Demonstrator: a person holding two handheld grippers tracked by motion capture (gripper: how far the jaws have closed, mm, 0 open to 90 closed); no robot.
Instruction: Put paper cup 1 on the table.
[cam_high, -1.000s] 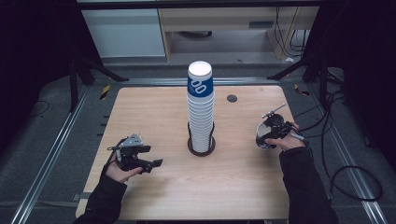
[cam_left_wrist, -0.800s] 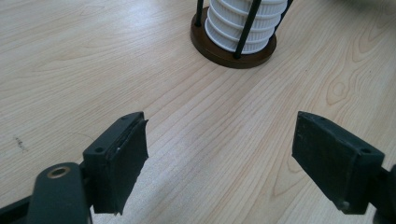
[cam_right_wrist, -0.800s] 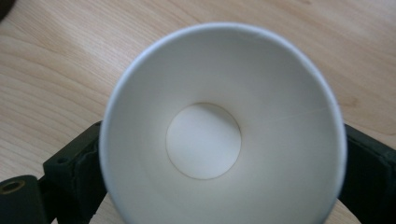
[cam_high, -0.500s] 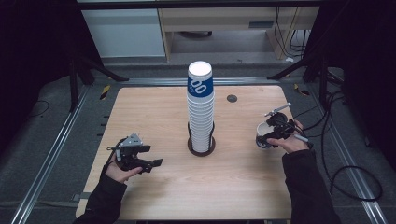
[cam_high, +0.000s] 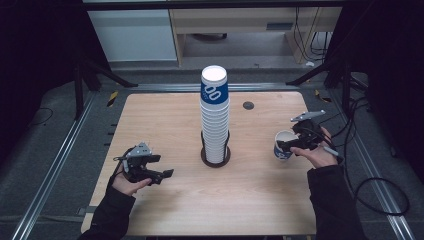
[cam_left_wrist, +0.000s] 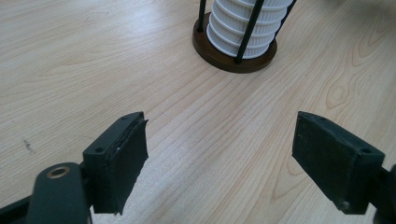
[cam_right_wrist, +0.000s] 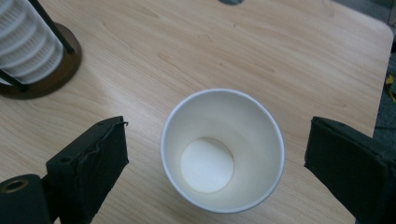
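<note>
Because the paper cup (cam_right_wrist: 222, 150) stands alone on the table, right of the tall cup stack (cam_high: 215, 117), the right gripper (cam_right_wrist: 219, 168) and the left gripper (cam_left_wrist: 224, 158) stay wide apart, holding nothing.

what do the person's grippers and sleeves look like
Both sleeves are dark. The left gripper is black with a grey plate on top; its two jaws are flat black blocks with dark pads. The right gripper is black too, with a grey three-cornered plate on top and a black cable trailing off the table edge.
</note>
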